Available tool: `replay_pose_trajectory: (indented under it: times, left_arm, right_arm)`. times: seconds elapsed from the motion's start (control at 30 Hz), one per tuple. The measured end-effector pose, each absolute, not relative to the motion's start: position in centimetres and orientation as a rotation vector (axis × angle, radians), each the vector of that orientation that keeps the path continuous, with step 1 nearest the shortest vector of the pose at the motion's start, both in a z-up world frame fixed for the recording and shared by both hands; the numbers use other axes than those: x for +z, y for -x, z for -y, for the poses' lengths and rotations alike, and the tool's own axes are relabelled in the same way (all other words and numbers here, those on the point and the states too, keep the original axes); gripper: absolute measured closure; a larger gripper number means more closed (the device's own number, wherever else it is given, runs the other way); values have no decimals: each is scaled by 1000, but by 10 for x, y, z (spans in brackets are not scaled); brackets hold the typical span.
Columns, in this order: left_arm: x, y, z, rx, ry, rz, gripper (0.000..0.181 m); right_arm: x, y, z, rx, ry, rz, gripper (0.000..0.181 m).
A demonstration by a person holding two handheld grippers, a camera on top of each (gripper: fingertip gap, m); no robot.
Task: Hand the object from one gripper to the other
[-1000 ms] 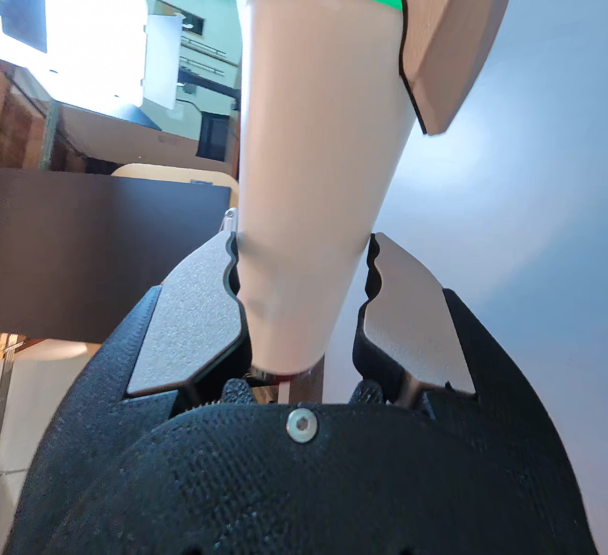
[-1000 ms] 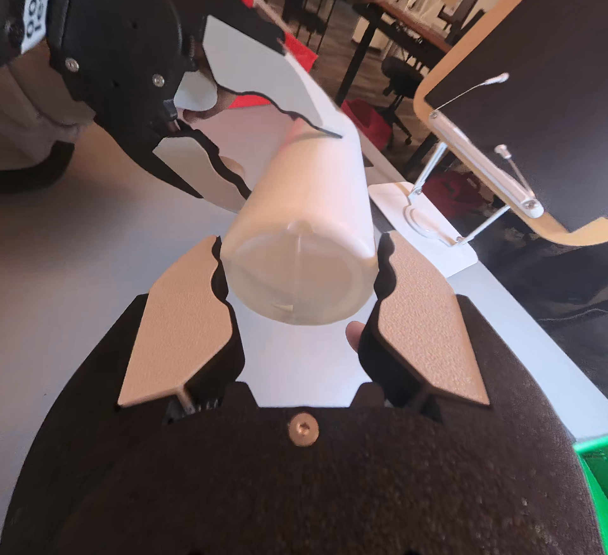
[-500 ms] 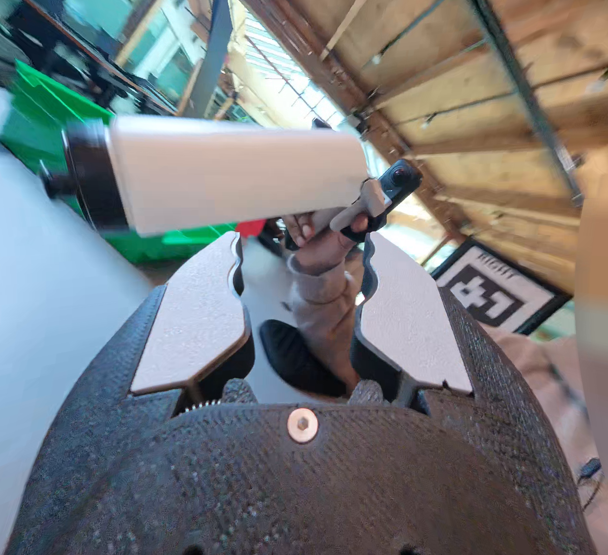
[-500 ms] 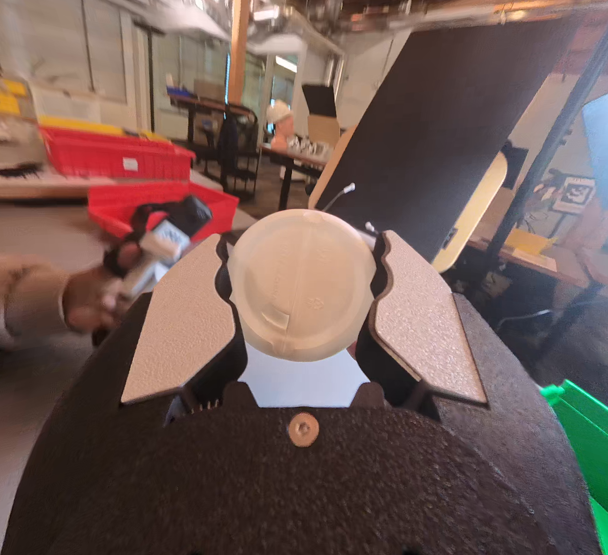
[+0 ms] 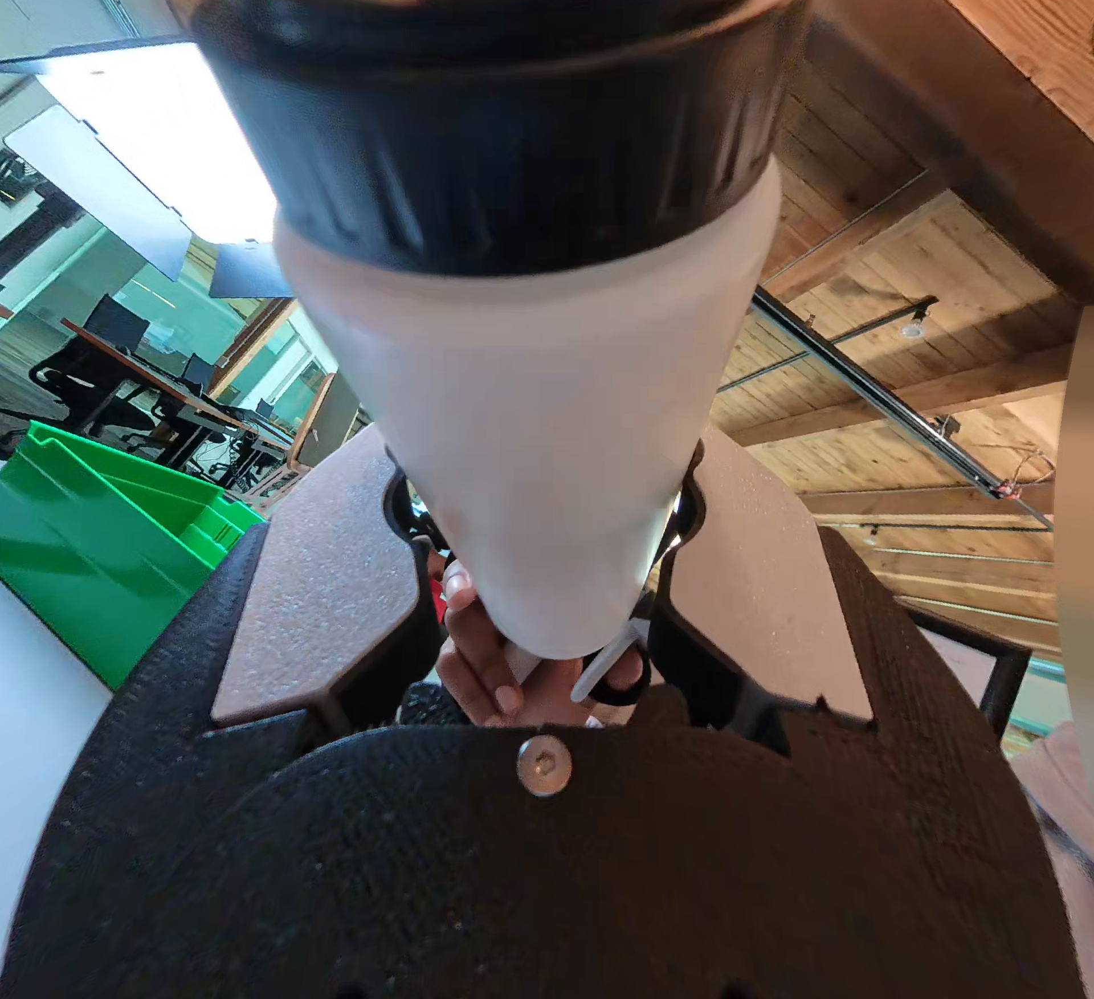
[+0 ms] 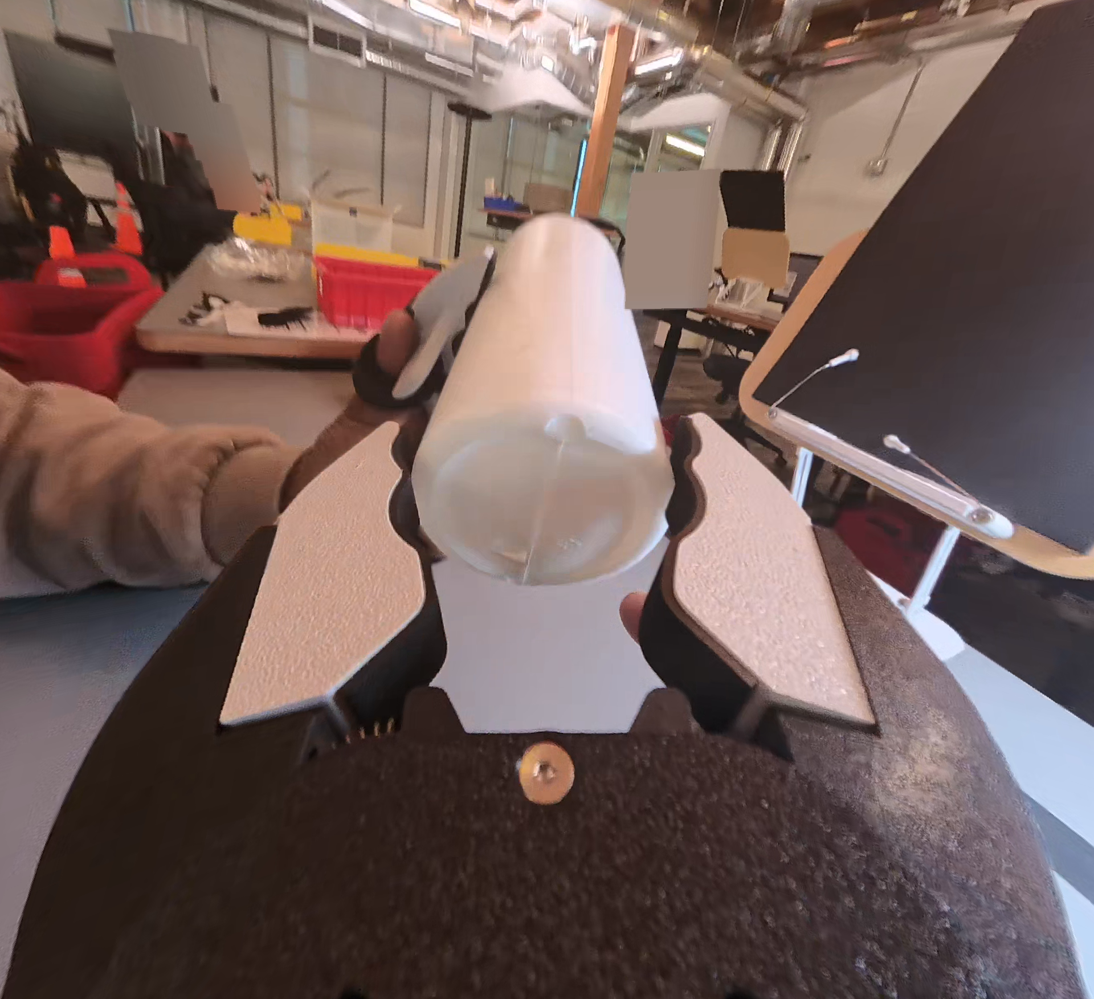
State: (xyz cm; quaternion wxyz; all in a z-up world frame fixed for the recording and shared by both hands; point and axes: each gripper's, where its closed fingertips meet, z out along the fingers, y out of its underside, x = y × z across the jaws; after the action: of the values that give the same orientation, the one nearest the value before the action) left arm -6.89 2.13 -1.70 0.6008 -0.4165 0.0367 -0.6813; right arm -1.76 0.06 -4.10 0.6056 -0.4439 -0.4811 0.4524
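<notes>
Right wrist view: the right hand-held gripper [image 6: 541, 503] is closed on the base end of the white bottle [image 6: 547, 408], its two pads pressing the sides just behind the round bottom. The bottle's long axis runs straight forward, away from this camera, held in the air above the grey table [image 6: 71, 692]. Farther along the body, the left hand-held gripper [image 6: 456, 319] shows one pale finger against the bottle's left side, with the person's hand [image 6: 385, 372] and beige sleeve [image 6: 118, 503] behind it.

From the left wrist view the bottle [image 5: 539, 438] stands lengthwise between the left hand-held gripper's [image 5: 541, 520] pads, black cap [image 5: 491, 130] far, base end nearer. Whether those pads press it or merely flank it I cannot tell. The coming move seems to turn on this: both grippers share one axis, right at the base, left nearer the middle, so whichever lets go must back off without dragging it. Green bins [image 5: 106, 532] lie beyond.
</notes>
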Motion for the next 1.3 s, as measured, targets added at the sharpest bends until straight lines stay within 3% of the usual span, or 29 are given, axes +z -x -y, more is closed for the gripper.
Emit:
replay_pose_trajectory:
  times: [0.33, 0.53, 0.77, 0.87, 1.2, 1.3]
  left_arm:
    - [-23, 70, -19, -1062, 1218, -485, 96]
    - [-62, 87, -38, -425, 1496, -778, 95]
    - [-123, 68, -51, -41, 1595, -1048, 95]
    - [-134, 62, -51, 71, 1589, -1125, 95]
    - [-146, 73, -53, 337, 1579, -1245, 95]
    - [-143, 67, -49, 339, 1564, -1262, 95]
  right_arm:
    - [-95, 37, -19, 800, 1223, 1298, 101]
    - [-76, 29, -16, 864, 1223, 1262, 98]
    - [-50, 24, -4, 722, 1192, 1333, 106]
    - [-52, 25, 0, 636, 1196, 1426, 117]
    - [-80, 23, -9, 268, 1320, 1668, 99]
    - [-85, 25, -3, 264, 1345, 1715, 104]
